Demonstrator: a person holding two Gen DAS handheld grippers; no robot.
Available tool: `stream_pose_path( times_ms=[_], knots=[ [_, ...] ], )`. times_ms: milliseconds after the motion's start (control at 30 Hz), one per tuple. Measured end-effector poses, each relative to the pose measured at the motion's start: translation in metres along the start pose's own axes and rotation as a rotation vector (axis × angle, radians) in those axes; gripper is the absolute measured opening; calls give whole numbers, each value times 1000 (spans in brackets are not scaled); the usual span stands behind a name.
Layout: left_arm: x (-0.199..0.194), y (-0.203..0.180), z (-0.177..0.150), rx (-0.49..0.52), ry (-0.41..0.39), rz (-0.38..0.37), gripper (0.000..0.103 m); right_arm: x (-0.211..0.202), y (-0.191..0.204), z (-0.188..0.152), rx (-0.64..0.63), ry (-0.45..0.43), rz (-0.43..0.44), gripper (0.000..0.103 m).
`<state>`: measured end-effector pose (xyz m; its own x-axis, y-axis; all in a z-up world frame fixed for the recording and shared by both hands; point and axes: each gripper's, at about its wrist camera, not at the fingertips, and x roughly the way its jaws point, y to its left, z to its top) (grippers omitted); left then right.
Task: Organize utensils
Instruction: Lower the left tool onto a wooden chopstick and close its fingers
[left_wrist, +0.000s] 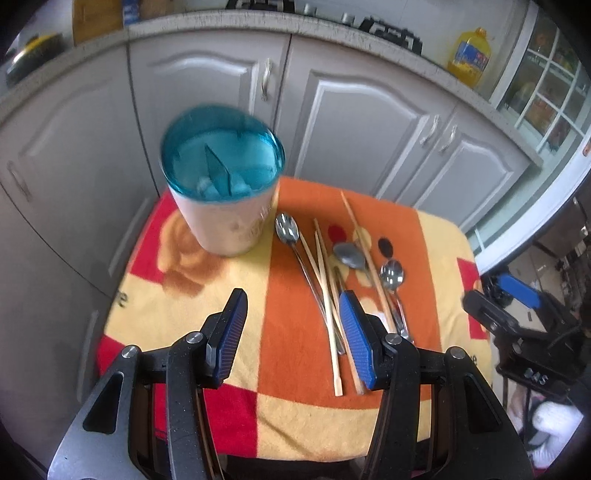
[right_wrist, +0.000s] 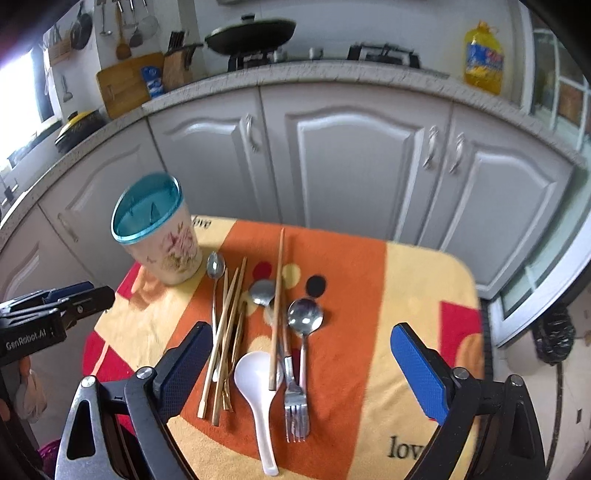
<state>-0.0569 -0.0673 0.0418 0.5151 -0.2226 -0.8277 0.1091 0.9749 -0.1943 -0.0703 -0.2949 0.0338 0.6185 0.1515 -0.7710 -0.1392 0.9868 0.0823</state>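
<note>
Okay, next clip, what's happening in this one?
A person holds two grippers over a small table covered by an orange and yellow cloth. Both the left gripper and the right gripper are open and empty. Chopsticks, metal spoons, a fork and a white plastic spoon lie loose on the cloth. The teal-rimmed holder stands upright at the back left; no utensils visible in it.

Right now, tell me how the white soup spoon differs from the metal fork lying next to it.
The white soup spoon is opaque white, apparently plastic or ceramic; the metal fork is shiny steel. The soup spoon's bowl points away from the right wrist camera with its handle toward it; the fork lies reversed, its tines toward the camera. The soup spoon ends in a deep rounded bowl, the fork in four flat tines. Both lie flat on the orange cloth, untouched.
</note>
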Motion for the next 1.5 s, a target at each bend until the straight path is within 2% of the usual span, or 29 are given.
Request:
stream_pose_path(
  times_ms=[133, 167, 200, 267, 367, 433, 533, 767, 933, 1033, 1200, 1300, 1500],
  knots=[
    [25, -9, -4, 40, 35, -19, 51, 28, -3, 6, -3, 33, 66, 81],
    [33, -12, -3, 51, 50, -25, 49, 34, -4, 8, -6, 43, 75, 77],
    [39, -13, -2, 56, 61, -35, 39, 42, -4, 11, -11, 55, 89, 74],
    [55, -16, 1, 61, 87, -52, 30, 56, -6, 16, -16, 75, 117, 66],
    [73, -18, 7, 52, 100, -70, 27, 72, -8, 26, -17, 94, 153, 56],
    [84, -21, 12, 53, 110, -68, 25, 86, -10, 34, -17, 109, 181, 56],
    [99, -22, 18, 55, 130, -72, 23, 110, -12, 46, -22, 142, 210, 47],
    [130, -27, 29, 75, 187, -73, 23, 160, -15, 64, -33, 220, 250, 40],
    [143, -31, 34, 97, 211, -59, 15, 186, -14, 75, -48, 254, 277, 35],
    [150, -32, 37, 103, 225, -57, 12, 197, -13, 81, -54, 267, 286, 23],
    [156, -33, 39, 108, 239, -59, 6, 215, -5, 85, -75, 288, 280, 19],
    [152, -31, 40, 100, 245, -69, 5, 224, -1, 84, -78, 302, 284, 9],
    [129, -24, 39, 78, 221, -119, 5, 190, -11, 86, -59, 232, 341, 7]
  ],
)
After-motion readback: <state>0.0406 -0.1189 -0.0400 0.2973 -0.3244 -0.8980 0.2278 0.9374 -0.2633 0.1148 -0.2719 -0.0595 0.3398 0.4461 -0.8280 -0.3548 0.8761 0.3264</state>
